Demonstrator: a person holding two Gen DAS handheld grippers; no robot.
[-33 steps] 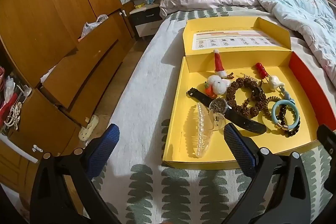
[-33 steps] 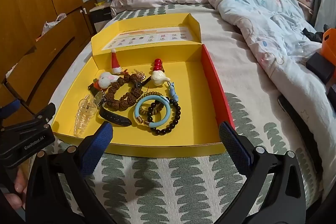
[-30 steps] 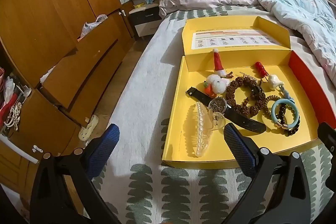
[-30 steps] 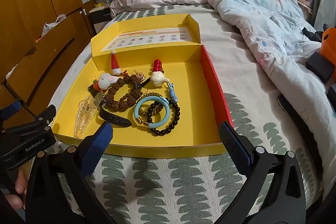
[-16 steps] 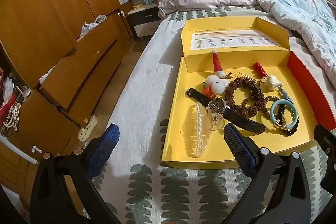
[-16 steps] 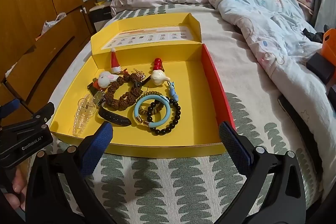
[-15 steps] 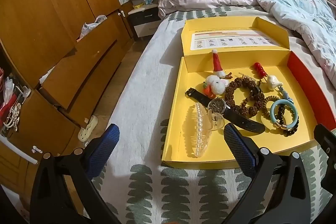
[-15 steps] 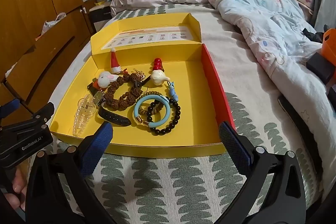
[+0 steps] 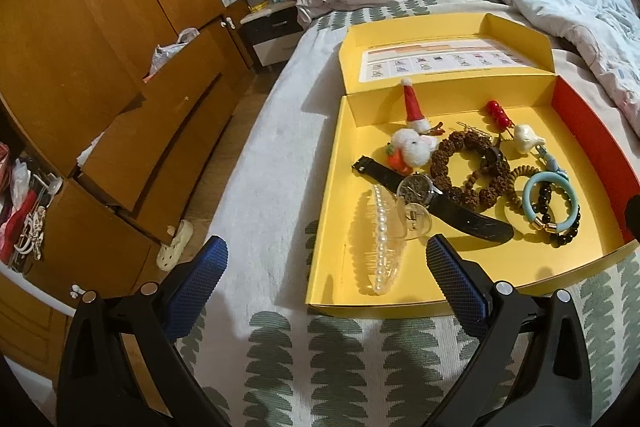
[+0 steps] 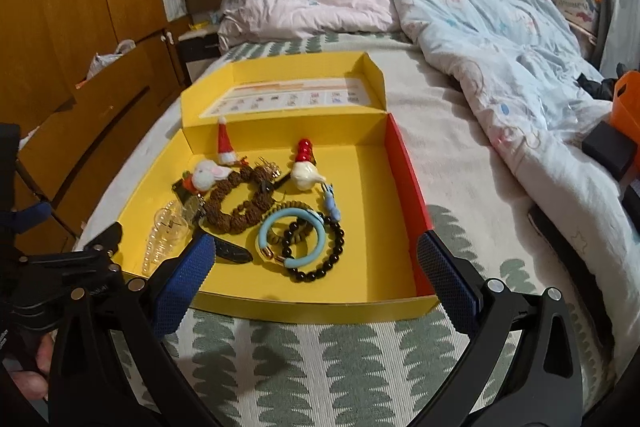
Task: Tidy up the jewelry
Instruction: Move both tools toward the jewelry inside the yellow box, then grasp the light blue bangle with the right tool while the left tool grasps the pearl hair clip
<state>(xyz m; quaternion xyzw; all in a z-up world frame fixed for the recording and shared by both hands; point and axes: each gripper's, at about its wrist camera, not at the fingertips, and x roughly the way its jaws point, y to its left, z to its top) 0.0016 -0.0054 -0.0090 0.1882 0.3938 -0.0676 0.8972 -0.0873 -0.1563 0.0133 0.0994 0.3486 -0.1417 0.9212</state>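
Observation:
An open yellow box (image 9: 400,307) lies on the bed and holds the jewelry. In it I see a pearl hair claw (image 9: 382,247), a black-strap watch (image 9: 420,187), a brown bead bracelet (image 9: 468,167), a light-blue bangle (image 9: 550,203), a black bead bracelet (image 9: 568,233), a Santa-hat clip (image 9: 412,103) and a white plush clip (image 9: 412,149). My left gripper (image 9: 324,247) is open at the box's near-left corner. My right gripper (image 10: 316,243) is open over the near edge of the box (image 10: 320,307), framing the blue bangle (image 10: 290,213). Neither holds anything.
Wooden wardrobe and drawers (image 9: 120,67) stand left of the bed, with a slipper (image 9: 176,245) on the floor. A rumpled quilt (image 10: 500,39) covers the bed's right side, and an orange object (image 10: 628,103) lies on it. A hand (image 10: 36,379) holds the left gripper.
The right gripper has edged forward toward the box and its view has tipped up slightly. The left gripper has hardly moved. Both stay open.

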